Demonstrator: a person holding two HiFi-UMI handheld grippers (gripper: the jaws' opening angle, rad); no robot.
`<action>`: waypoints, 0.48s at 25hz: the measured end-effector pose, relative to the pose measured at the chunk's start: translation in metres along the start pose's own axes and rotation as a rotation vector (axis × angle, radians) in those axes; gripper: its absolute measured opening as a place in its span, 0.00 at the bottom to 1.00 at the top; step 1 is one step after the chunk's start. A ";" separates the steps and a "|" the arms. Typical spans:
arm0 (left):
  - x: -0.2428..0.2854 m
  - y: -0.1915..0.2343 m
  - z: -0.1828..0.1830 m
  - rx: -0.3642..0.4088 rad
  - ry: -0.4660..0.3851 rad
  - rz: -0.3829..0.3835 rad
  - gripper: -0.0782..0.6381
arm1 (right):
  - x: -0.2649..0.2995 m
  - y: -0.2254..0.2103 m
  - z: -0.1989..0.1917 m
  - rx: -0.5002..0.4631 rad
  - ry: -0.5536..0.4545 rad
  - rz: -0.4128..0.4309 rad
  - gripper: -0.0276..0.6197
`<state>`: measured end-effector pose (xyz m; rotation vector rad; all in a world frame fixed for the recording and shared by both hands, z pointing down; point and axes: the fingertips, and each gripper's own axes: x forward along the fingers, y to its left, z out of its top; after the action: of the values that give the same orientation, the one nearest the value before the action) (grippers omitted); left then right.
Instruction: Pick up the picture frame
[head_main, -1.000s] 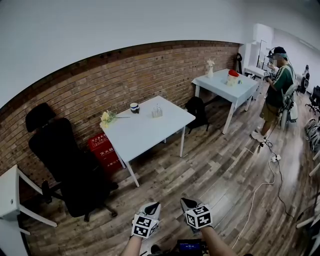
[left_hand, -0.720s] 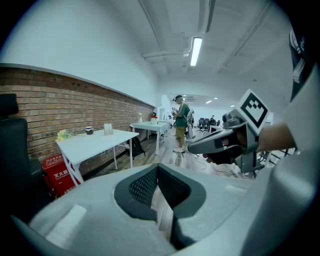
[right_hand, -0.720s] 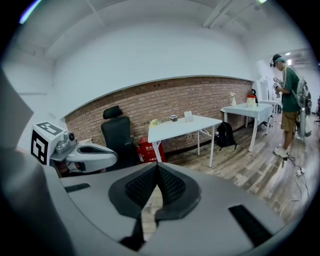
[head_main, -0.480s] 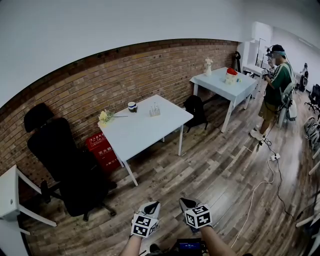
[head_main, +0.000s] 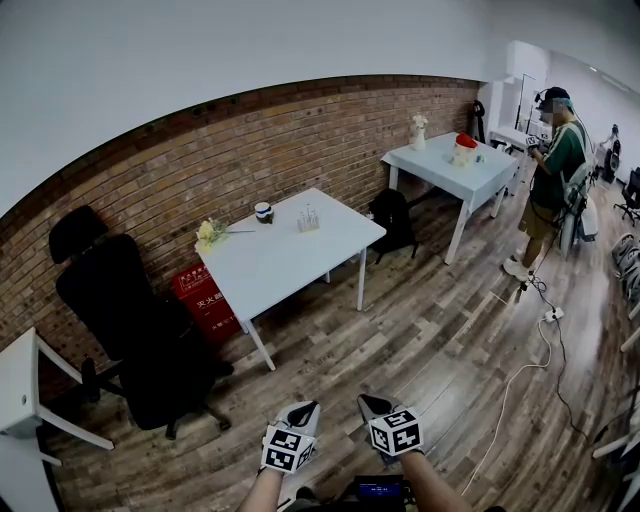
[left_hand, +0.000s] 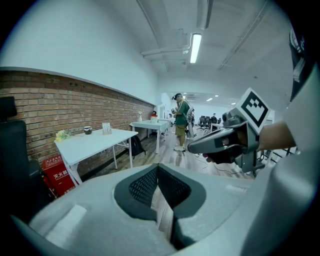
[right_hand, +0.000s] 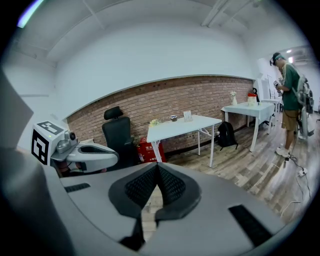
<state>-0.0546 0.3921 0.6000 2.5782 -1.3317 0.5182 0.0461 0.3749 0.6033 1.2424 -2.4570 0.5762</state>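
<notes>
The picture frame (head_main: 312, 219) is a small upright stand on the white table (head_main: 290, 262) by the brick wall, far from both grippers. It also shows in the left gripper view as the frame (left_hand: 106, 128) and in the right gripper view as the frame (right_hand: 188, 116). My left gripper (head_main: 309, 409) and right gripper (head_main: 367, 403) hang side by side low in the head view, over the wooden floor. The left gripper (left_hand: 158, 168) is shut on nothing, and so is the right gripper (right_hand: 157, 168).
A cup (head_main: 264, 211) and flowers (head_main: 210, 233) share the table with the frame. A black office chair (head_main: 130, 330) and a red box (head_main: 207, 300) stand to its left. A second white table (head_main: 455, 170), a backpack (head_main: 392, 222), a standing person (head_main: 553, 175) and a floor cable (head_main: 520, 375) are to the right.
Both grippers stay shut and in place. The head view has drifted a little, and the person at the far table has shifted slightly.
</notes>
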 end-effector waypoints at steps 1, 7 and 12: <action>0.002 -0.002 0.001 -0.002 -0.002 0.003 0.13 | -0.001 -0.003 0.000 -0.001 0.000 0.002 0.05; 0.011 -0.021 0.004 -0.004 -0.003 0.023 0.13 | -0.014 -0.022 -0.006 -0.002 -0.003 0.011 0.05; 0.016 -0.023 0.000 -0.010 0.011 0.033 0.13 | -0.016 -0.033 -0.010 0.017 -0.001 0.007 0.05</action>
<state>-0.0273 0.3933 0.6061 2.5459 -1.3722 0.5289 0.0829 0.3731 0.6118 1.2409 -2.4634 0.6002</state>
